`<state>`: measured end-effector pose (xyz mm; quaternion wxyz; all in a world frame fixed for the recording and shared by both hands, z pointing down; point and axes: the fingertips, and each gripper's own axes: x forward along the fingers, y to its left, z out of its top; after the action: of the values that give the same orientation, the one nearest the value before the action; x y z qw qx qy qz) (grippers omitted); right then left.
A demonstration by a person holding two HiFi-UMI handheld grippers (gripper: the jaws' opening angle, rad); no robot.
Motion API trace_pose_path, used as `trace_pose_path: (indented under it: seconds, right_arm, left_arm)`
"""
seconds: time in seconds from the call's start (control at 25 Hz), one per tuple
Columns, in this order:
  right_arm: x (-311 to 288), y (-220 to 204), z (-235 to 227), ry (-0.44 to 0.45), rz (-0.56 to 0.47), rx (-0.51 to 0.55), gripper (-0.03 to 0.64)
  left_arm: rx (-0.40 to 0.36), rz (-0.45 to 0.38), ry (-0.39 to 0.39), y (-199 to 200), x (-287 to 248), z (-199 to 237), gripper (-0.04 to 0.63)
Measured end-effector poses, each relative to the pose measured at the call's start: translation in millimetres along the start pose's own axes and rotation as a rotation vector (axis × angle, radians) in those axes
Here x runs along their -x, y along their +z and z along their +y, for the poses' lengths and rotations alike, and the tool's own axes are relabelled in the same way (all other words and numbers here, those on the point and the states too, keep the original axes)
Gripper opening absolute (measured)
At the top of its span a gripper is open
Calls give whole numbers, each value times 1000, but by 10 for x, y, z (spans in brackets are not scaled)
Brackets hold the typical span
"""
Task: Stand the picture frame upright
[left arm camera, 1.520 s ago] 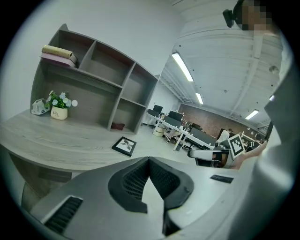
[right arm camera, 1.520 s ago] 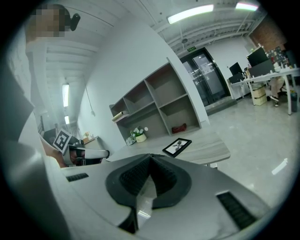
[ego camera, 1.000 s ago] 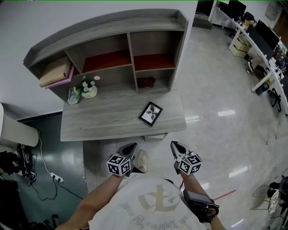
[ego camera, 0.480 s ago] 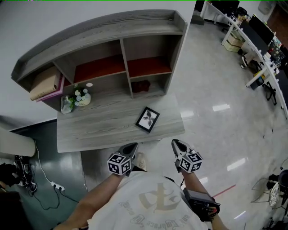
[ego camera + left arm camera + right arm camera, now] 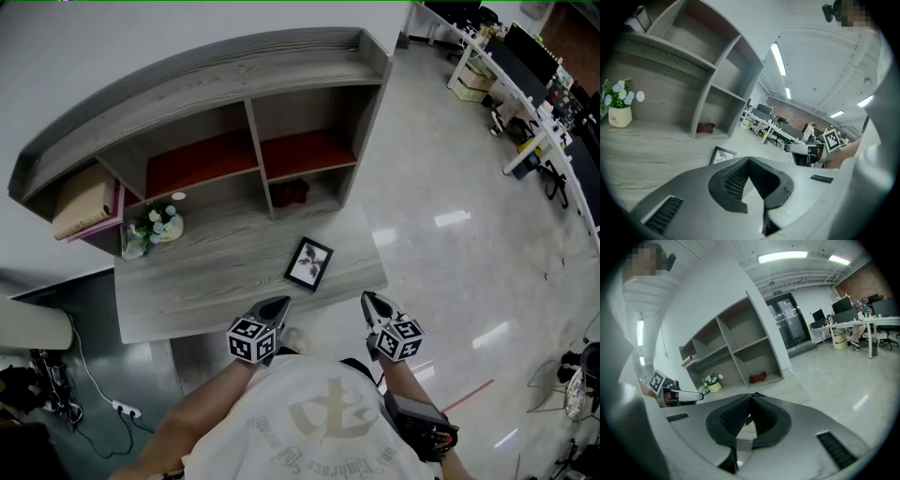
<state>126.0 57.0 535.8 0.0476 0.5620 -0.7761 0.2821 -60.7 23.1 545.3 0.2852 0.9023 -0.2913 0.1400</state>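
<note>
The task has barely begun. The black-edged rectangular picture frame (image 5: 309, 263) lies flat and face up on the grey wood-grain bench (image 5: 187, 286), toward its near right corner, roughly at 5 o'clock from the bench's middle in the head view. Nothing touches it. The small white flower pot (image 5: 155, 225) sits well apart at its 9 o'clock. The dark red object (image 5: 289, 190) rests in a lower compartment of the grey wooden shelf unit (image 5: 234, 84), at about its 12 o'clock.

The left hand-held gripper (image 5: 278, 303) hovers at the bench's front edge, with the picture frame at its 1 o'clock. Its own view shows the two dark ribbed pads pressed together with nothing between them. The right hand-held gripper (image 5: 367, 298) hangs over the glossy floor (image 5: 450, 281) just off the same edge, with the picture frame at its 11 o'clock. Its jaws likewise meet and hold nothing. Both are near the picture frame but clear of it.

So no part of the job is done yet. As I judge it, everything remains: open a pair of jaws, reach in over the bench, take the picture frame by an edge, tip it up and release it standing. Whether it has a back stand to lean on cannot be seen from here
</note>
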Motion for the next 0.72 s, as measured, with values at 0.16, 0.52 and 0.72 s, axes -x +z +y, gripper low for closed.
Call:
trace_pose_path:
  seconds: [0.16, 0.52, 0.72]
  right_arm:
    - [-206, 71, 31, -5, -5, 1, 5]
    - [-460, 101, 99, 12, 17, -28, 5]
    - [-608, 52, 117, 25, 42, -49, 5]
  left_arm:
    - [-6, 3, 2, 73, 4, 200, 2]
    - [24, 8, 23, 81, 12, 423, 2]
    - [40, 8, 44, 88, 45, 518, 2]
